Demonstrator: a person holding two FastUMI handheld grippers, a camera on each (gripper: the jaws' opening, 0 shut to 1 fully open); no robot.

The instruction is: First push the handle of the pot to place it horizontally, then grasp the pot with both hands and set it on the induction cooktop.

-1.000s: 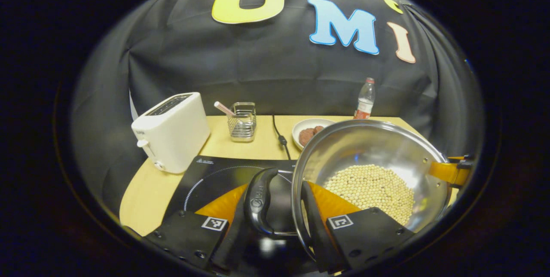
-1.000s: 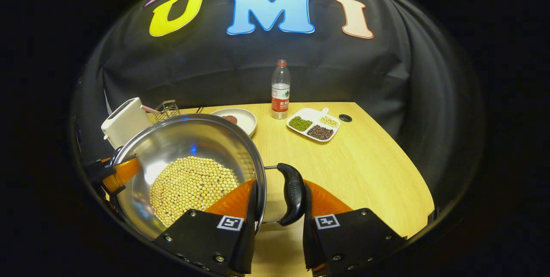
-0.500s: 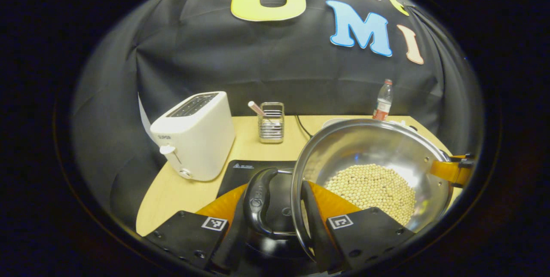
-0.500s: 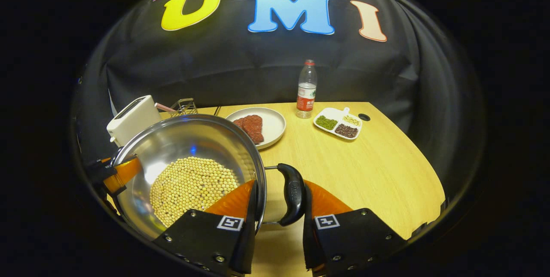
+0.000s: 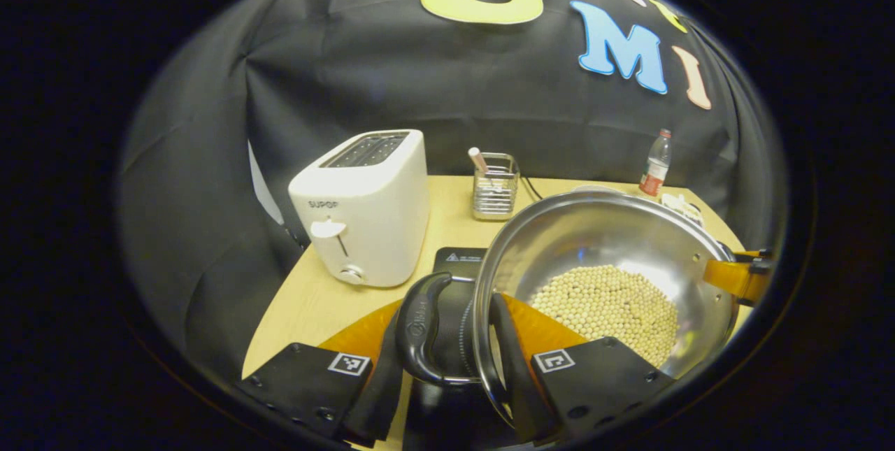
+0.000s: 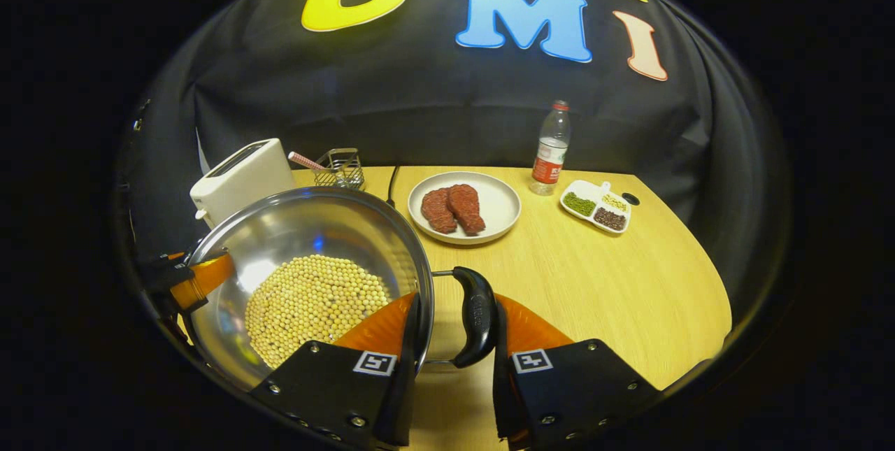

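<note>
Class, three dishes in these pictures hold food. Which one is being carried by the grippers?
The steel pot of pale beans, gripped at both handles. The round plate with meat and the divided tray sit on the table.

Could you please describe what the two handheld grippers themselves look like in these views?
The left gripper and right gripper look alike: each has two flat black plates at its base, fastened with small screws, and each plate carries a square black-and-white marker. The jaws rise from these plates as curved, tapering blades.
</note>
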